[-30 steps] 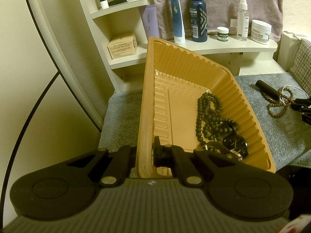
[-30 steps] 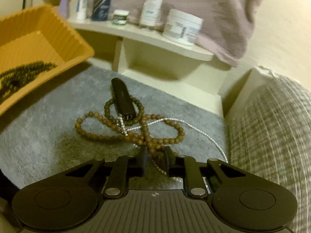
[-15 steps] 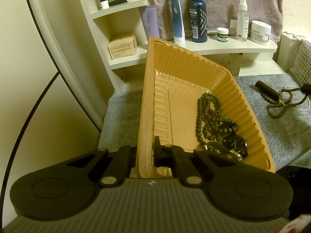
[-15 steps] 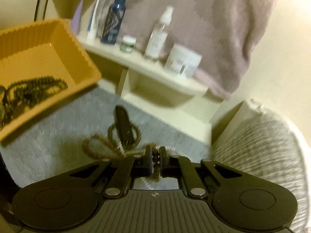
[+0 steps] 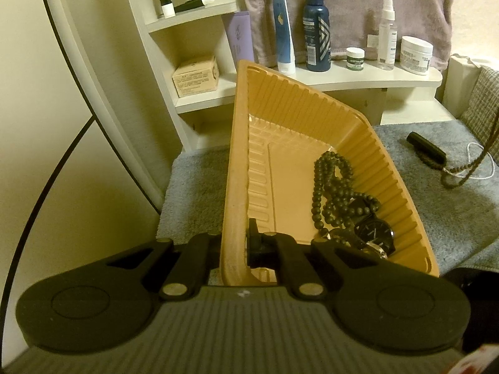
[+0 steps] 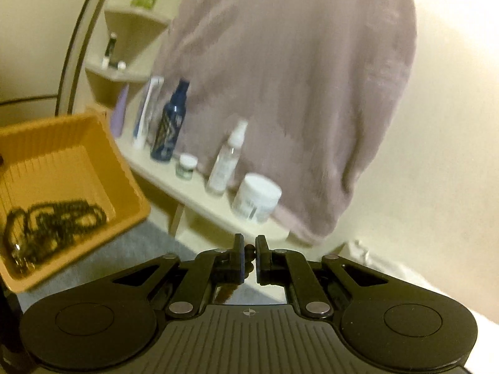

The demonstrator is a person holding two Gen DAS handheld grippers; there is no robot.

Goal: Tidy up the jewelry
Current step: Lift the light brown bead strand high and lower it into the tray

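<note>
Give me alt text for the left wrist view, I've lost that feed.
The left gripper is shut on the near wall of a tilted orange tray that holds a dark bead necklace and a black watch. To the right, a brown bead strand rises off the grey mat beside a black case.

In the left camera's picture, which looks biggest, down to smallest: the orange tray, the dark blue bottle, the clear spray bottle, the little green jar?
1. Orange tray, by far, though it sits nearest the camera.
2. Dark blue bottle.
3. Clear spray bottle.
4. Little green jar.
All three containers share one shelf, so their order seems fair.
</note>
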